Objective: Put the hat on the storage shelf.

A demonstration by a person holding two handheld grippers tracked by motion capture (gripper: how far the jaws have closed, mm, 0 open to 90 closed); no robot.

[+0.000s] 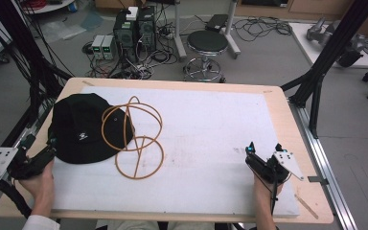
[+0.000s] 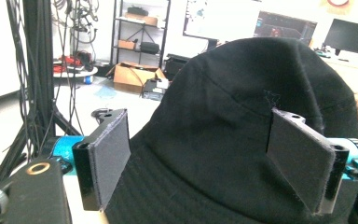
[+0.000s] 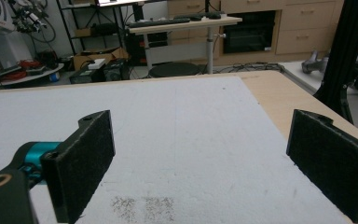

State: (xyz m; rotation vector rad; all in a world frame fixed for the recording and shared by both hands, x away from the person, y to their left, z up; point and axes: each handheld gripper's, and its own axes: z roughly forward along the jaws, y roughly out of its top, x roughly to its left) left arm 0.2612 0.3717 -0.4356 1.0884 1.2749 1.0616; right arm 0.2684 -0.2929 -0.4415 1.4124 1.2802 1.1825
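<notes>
While your left gripper point(image 1: 48, 152) sits at the near-left edge of the black bucket hat point(image 1: 84, 127) in the high view, you are at the approach step: the brim looks to lie at or between the jaws, but nothing appears pinched yet. The hat rests on the white foam mat point(image 1: 211, 143) toward the table's left side, and a coil of tan cord point(image 1: 136, 136) lies half under its right brim and half on the mat. Your right gripper point(image 1: 263, 149) rests near the right edge, well apart from both, jaws spread and empty.

From the left gripper view, the hat point(image 2: 251, 121) rises right ahead between the two spread pads point(image 2: 109, 156), its brim running under them. I judge the next move calls for easing forward a little and closing on the brim alone, low enough to catch the cloth and not the crown.

Seen in the right gripper view, both pads point(image 3: 81, 161) stand wide apart over bare mat point(image 3: 186, 140), holding nothing.

Watch the cord: lifting or dragging the hat could pull its loops along or snag them. The black frame posts point(image 1: 326, 52) and trailing cables at the table's left edge also crowd your left hand point(image 1: 38, 184).
</notes>
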